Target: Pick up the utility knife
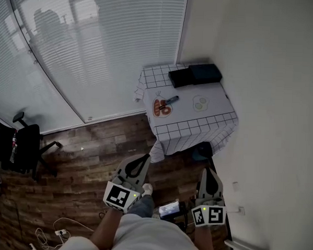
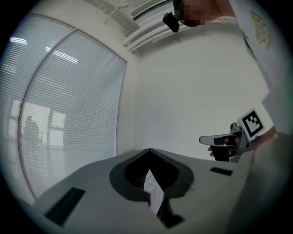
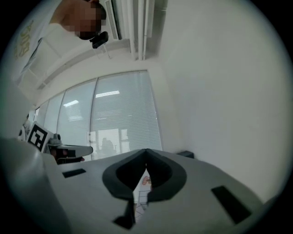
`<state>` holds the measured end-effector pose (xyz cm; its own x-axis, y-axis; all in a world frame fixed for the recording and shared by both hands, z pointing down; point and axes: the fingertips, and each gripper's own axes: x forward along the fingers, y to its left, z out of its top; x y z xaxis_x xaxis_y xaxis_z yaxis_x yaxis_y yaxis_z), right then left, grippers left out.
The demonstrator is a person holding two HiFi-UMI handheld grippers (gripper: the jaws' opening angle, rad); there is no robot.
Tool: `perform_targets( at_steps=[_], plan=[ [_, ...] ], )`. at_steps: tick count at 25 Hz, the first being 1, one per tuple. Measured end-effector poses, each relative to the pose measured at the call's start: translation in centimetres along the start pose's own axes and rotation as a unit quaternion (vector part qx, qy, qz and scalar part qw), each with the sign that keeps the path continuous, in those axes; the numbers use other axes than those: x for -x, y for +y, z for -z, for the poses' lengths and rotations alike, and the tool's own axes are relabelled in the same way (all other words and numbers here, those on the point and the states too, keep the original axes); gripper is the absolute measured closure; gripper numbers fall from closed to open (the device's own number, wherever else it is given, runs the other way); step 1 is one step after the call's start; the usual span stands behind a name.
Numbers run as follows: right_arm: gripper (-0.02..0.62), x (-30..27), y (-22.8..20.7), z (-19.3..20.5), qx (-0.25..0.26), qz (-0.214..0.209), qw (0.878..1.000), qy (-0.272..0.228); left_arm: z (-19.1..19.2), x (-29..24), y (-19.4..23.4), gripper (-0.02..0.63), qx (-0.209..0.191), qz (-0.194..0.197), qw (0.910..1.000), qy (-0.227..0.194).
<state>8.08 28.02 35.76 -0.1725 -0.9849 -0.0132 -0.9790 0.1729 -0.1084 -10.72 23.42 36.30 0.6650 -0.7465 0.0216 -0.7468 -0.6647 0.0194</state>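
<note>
A small table under a white grid cloth [image 1: 219,122] stands ahead in the room's corner. On it lies the utility knife [image 1: 171,100], dark blue, its end resting by an orange-red object [image 1: 160,108]. Both grippers are held low near my body, well short of the table and pointing level at it. In the head view the left gripper [image 1: 144,157] and the right gripper [image 1: 207,171] each have their jaws together with nothing between them. Between the left gripper's [image 2: 149,151] shut jaws a strip of grid cloth [image 2: 154,194] shows. The right gripper [image 3: 146,151] frames the orange-red object [image 3: 146,181].
Two black boxes [image 1: 194,75] sit at the table's far side, and a white-and-green item [image 1: 200,103] lies right of the knife. A white wall runs along the right, blinds along the left. An office chair [image 1: 27,146] and floor cables [image 1: 57,229] are at the left.
</note>
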Motion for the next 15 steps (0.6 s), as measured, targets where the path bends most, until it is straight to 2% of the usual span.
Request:
perform_targets(
  at_steps=[5, 10, 15],
  plan=[
    [0.589, -4.6, 0.2, 1.2, 0.043, -0.004, 0.999, 0.030, 0.0, -2.9, 3.3, 0.598, 0.009, 0.003, 0.9999, 0.005],
    [0.589, -8.5, 0.5, 2.4, 0.050, -0.008, 0.997, 0.054, 0.3, -5.5, 6.5, 0.598, 0.014, -0.002, 0.9998, 0.015],
    [0.589, -10.6, 0.5, 2.6, 0.047, 0.009, 0.997, 0.058, 0.5, -7.5, 8.0, 0.598, 0.006, 0.019, 0.9998, 0.007]
  ],
)
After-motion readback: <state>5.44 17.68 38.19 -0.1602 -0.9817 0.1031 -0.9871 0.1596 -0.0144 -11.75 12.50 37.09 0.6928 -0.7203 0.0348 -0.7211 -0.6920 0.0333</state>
